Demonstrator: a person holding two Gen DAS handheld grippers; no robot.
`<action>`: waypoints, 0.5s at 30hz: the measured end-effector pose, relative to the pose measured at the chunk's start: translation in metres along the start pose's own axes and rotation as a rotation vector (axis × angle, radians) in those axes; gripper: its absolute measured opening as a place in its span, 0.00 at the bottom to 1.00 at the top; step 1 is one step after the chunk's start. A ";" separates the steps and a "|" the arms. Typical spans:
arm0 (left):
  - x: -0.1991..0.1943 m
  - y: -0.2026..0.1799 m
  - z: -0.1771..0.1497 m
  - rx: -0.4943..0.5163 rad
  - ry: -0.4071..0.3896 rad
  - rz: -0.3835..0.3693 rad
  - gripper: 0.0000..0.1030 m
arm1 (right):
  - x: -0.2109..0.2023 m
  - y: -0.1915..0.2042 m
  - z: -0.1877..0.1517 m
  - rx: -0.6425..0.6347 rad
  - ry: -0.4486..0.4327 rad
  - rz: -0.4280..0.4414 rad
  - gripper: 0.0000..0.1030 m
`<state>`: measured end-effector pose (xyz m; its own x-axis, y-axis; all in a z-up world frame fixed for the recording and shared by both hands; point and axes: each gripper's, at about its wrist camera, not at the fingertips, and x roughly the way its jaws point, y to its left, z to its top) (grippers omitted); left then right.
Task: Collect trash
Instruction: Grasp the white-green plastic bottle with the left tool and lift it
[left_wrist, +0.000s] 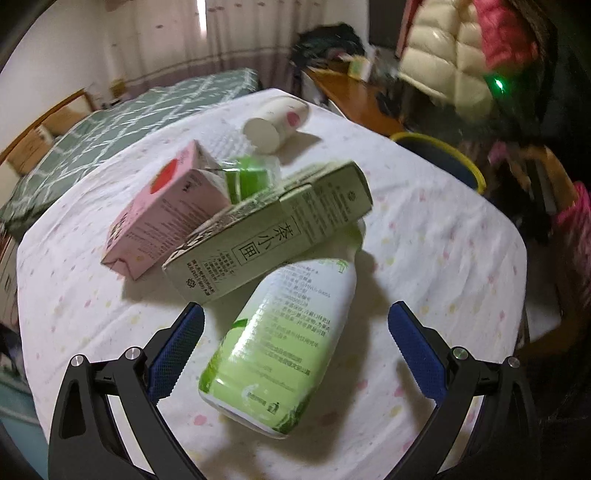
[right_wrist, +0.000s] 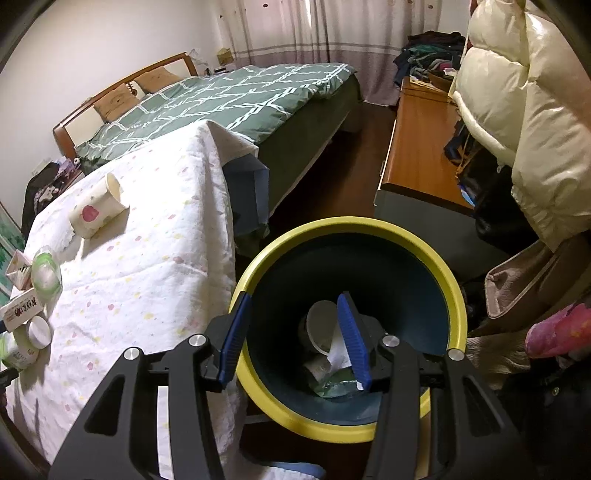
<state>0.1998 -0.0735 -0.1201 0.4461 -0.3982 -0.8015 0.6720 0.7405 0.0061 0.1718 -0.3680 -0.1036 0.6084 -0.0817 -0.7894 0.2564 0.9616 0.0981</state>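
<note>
Trash on the table (left_wrist: 424, 258), catalogued relative to the green bottle (left_wrist: 280, 347): the bottle lay on its side on the white spotted cloth, base toward the left gripper (left_wrist: 295, 321) and neck pointing away, tucked under the olive carton (left_wrist: 269, 236). That carton rested across the bottle's far end; a pink carton (left_wrist: 162, 214) lay beside it to the left, a green-lidded tub (left_wrist: 247, 177) behind the cartons, and a paper cup (left_wrist: 277, 123) on its side farther beyond. Left gripper fingers (left_wrist: 177, 354) stood wide apart, one on either side of the bottle's lower body, not touching it; the bottle's long axis ran roughly along the fingers' pointing direction, slightly slanted. Right gripper (right_wrist: 295, 339) hung above the yellow-rimmed bin (right_wrist: 454, 288) beside the table, its fingers parted and holding nothing, with cups and paper already lying inside the bin. Judgement: the left gripper was plainly the nearer one; closing on the bottle seemed the likely next move, and the overlying olive carton might shift when it lifts.
</note>
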 end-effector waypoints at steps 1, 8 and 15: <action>-0.001 -0.001 0.002 0.019 0.006 -0.025 0.94 | 0.000 0.001 0.000 -0.002 0.001 0.002 0.45; 0.008 -0.021 0.011 0.122 0.114 -0.094 0.85 | 0.009 0.008 -0.001 -0.017 0.022 0.023 0.45; 0.031 -0.020 0.028 0.150 0.241 -0.101 0.71 | 0.013 0.011 -0.004 -0.029 0.027 0.041 0.45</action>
<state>0.2173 -0.1160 -0.1284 0.2311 -0.3128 -0.9213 0.7937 0.6083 -0.0074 0.1791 -0.3578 -0.1151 0.5976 -0.0354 -0.8010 0.2092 0.9713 0.1132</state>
